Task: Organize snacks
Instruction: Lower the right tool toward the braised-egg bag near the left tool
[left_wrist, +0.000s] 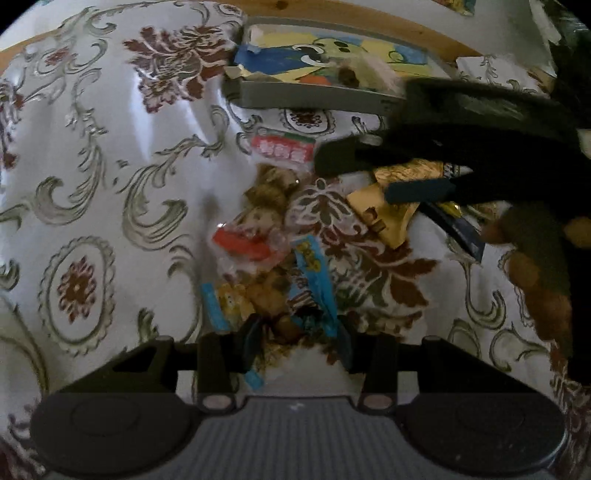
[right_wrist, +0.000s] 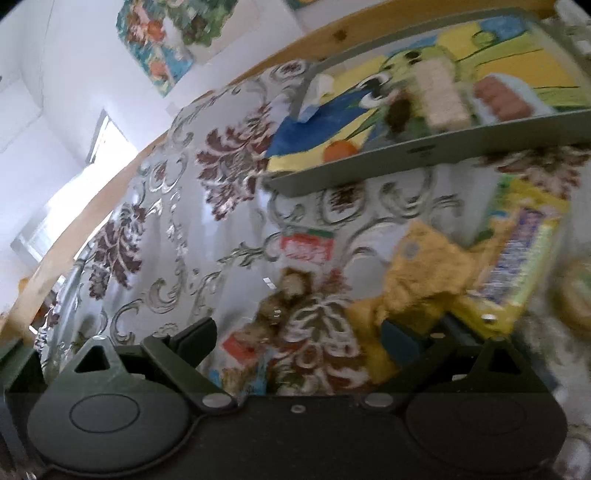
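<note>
Snacks lie scattered on your bench (left_wrist: 110, 155), on its floral cloth, below a grey tray (left_wrist: 310, 96) that already carries a few packets. In the left wrist view, your left tongs (left_wrist: 295, 332) pinch a clear packet with blue edges (left_wrist: 314, 273); its long axis runs away from the camera, tilting slightly left toward the tray. Just beyond it lies a clear packet with a red label (left_wrist: 243, 243), then a small red and white packet (left_wrist: 282, 147) near the tray's front wall. Your right tongs (left_wrist: 369, 177) reach in from the right, their fingers on either side of a crumpled gold packet (left_wrist: 384, 218). The right wrist view is blurred, so you cannot tell whether they press it.
</note>
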